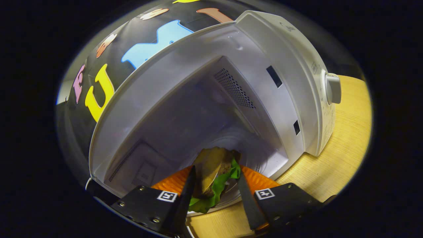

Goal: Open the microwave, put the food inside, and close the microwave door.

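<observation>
A white microwave [297, 62] stands open on a wooden table [333, 155], its pale cavity [185, 112] facing me. A burger [211, 162] with a brown bun and green lettuce sits between my fingers, and both press on its sides. My gripper [216, 171] is shut on it at the cavity's front opening, just above the round glass turntable [231, 195]. The burger's underside is hidden, so I cannot tell whether it touches the turntable.
A vent grille [234, 87] lines the cavity's side wall. The control panel with a round knob [332, 87] lies to the right of the opening. A dark edge of the open door [99, 193] shows beside the left finger. Bare table runs right of the microwave.
</observation>
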`<state>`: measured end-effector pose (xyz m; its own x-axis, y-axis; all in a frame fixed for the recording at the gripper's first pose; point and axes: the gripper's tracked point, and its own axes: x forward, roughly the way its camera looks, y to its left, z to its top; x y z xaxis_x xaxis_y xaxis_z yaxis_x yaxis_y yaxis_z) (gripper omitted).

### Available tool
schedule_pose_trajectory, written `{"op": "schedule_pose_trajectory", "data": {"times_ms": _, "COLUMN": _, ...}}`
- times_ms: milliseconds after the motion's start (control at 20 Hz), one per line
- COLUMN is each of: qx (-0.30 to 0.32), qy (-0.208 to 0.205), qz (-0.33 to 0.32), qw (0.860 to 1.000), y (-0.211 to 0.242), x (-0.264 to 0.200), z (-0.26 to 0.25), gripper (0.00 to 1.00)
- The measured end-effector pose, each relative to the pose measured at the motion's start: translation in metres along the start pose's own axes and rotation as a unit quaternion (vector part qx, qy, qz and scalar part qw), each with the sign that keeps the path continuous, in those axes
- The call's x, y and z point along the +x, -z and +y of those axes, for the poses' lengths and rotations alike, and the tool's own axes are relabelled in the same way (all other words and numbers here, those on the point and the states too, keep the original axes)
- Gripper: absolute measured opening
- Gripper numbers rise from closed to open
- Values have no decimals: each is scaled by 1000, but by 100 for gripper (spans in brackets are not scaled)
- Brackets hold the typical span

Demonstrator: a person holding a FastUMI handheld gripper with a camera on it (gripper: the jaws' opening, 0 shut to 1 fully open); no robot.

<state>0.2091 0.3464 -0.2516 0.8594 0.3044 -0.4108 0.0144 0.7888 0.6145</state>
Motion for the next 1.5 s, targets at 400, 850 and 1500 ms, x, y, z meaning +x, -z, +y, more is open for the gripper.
{"op": "schedule_pose_trajectory", "data": {"times_ms": 400, "qx": -159, "qy": 38, "qz": 1, "qw": 987, "y": -16, "x": -65, "z": -21, "gripper": 97}}
{"op": "schedule_pose_trajectory", "data": {"times_ms": 850, "qx": -228, "qy": -40, "qz": -40, "qw": 972, "y": -39, "x": -216, "z": 38, "gripper": 97}}
{"op": "schedule_pose_trajectory", "data": {"times_ms": 1500, "qx": -292, "qy": -213, "qz": -53, "qw": 931, "y": 20, "x": -364, "z": 185, "gripper": 97}}
